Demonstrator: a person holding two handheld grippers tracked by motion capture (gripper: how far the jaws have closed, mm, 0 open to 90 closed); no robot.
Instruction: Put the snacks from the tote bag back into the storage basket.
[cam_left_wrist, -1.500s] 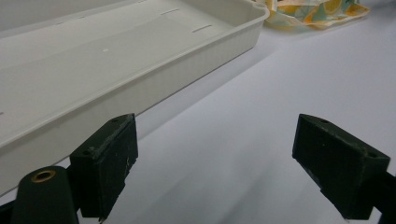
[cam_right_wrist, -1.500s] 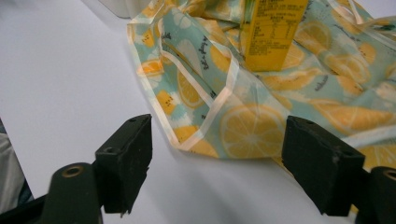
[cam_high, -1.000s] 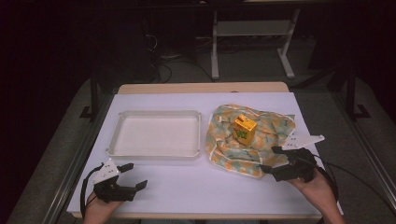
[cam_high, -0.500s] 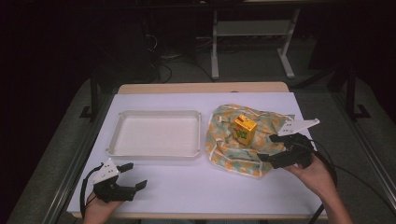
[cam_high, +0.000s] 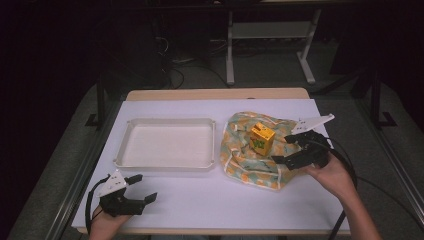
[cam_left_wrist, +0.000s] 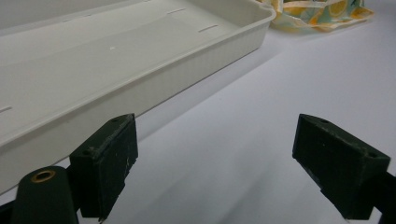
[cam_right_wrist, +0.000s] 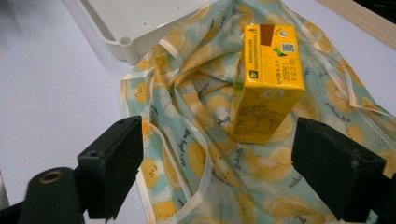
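Carton: a yellow carton (cam_high: 262, 138) stands upright on the cloth (cam_high: 245, 162), at about 3 o'clock of the tabletop (cam_high: 210, 200).
Right hand-held gripper (cam_high: 292, 148): released, jaws spread wide, hovering over the cloth just at 4 o'clock of the carton, not touching it.
Left hand-held gripper (cam_high: 144, 188): released, jaws apart and grasping nothing, low at 7 o'clock of the tabletop, well apart from the carton.
Tray: a white tray (cam_high: 167, 165) lies at 9 o'clock of the cloth, just beside it.
Right gripper view: the carton's printed label and the lemon pattern of the cloth, with the carton between the jaws but farther off; a tray corner at 11 o'clock.
Left gripper view: the tray's near wall close ahead, a cloth edge at 1 o'clock.
High view: both forearms and the whole layout.
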